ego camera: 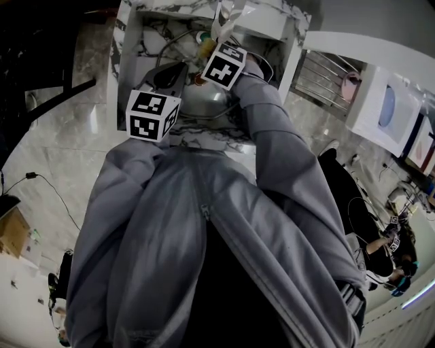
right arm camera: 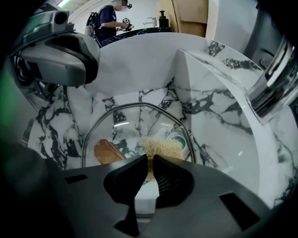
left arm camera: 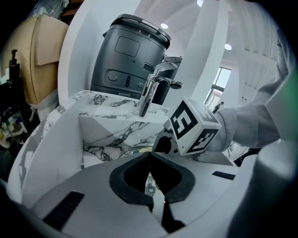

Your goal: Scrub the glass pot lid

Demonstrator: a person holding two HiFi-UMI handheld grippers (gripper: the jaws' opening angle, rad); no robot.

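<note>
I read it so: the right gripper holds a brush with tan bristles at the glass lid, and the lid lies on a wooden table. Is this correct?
Not quite: the glass lid lies in the marble sink, not on a wooden table. The right gripper does hold the brush with tan bristles at it. The right gripper view shows this.

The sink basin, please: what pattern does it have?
Sink basin: white with dark marble veining; right gripper view.

Grey marble floor [ego camera: 61, 136], white veined counter [ego camera: 272, 20], ceiling spotlights [left arm camera: 163, 26], bright window [left arm camera: 222, 82]
</note>
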